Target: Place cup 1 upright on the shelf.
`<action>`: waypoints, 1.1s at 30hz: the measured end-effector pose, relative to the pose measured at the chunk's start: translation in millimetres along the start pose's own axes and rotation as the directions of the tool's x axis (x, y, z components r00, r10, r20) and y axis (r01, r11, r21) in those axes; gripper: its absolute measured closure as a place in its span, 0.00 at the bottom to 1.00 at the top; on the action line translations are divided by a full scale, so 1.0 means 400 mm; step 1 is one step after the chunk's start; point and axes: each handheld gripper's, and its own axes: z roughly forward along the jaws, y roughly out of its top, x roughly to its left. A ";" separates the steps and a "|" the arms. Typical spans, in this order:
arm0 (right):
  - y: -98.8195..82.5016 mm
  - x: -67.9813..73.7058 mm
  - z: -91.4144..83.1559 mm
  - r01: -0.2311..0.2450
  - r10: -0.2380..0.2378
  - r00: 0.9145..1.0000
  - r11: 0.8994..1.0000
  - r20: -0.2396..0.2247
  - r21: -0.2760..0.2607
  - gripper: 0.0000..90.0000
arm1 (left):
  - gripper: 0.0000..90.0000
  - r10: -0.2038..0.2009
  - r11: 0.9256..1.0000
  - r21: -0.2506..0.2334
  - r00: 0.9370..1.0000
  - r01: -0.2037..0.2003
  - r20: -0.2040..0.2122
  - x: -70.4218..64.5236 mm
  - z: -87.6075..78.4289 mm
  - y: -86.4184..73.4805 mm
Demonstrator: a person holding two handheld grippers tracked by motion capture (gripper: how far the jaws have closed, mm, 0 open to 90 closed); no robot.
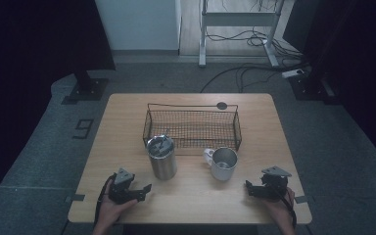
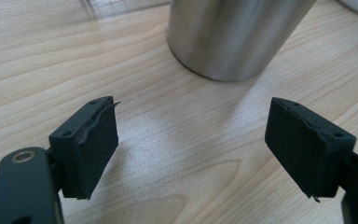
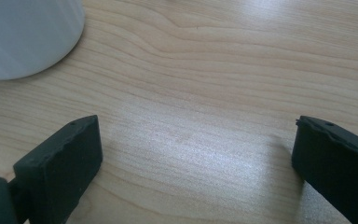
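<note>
Right now nothing has been picked up; by my reading this is the very start, with both tools parked near the person's edge of the table [image 1: 127, 110] and aimed forward. Behind everything stands the wire basket [image 1: 192, 126], at the middle of the table toward its far side, and it looks empty. Just in front of its left end stands the steel tumbler [image 1: 162, 157], upright, with a lid on top. To its right, close before the basket's right half, sits the white mug [image 1: 223, 163], handle pointing left toward the tumbler, the two a little apart.

The left gripper [image 1: 144, 188] has its jaws spread wide with only bare wood between them; the tumbler [image 2: 235, 37] stands a little way ahead of them. The right gripper [image 1: 248, 187] is just as wide open and holds nothing; the mug [image 3: 25, 35] sits ahead and off to one side of it.

I'd guess the cups are bound for the basket. Next, each tool must move forward and straddle its cup before closing; the tumbler's smooth wall may slip.

No brand or label is legible on either cup. A "9" [image 1: 83, 128] is marked on the floor left of the table.
</note>
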 end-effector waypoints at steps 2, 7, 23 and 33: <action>0.000 0.000 0.000 -0.001 0.001 1.000 1.000 0.001 0.000 0.02 | 0.19 -0.007 1.000 -0.012 1.000 0.007 0.009 -0.001 -0.002 0.001; 0.000 0.000 0.000 -0.001 0.001 1.000 1.000 0.001 0.000 0.02 | 0.19 0.002 1.000 -0.028 1.000 -0.002 0.004 -0.009 -0.001 0.000; -0.003 0.001 -0.004 -0.004 0.004 1.000 1.000 0.005 -0.007 0.04 | 0.17 -0.050 0.992 -0.113 0.999 0.050 0.006 0.008 -0.047 0.009; -0.003 0.000 -0.005 -0.007 0.007 1.000 1.000 0.008 -0.007 0.05 | 0.16 -0.044 0.987 -0.154 0.999 0.047 0.026 0.002 -0.075 0.023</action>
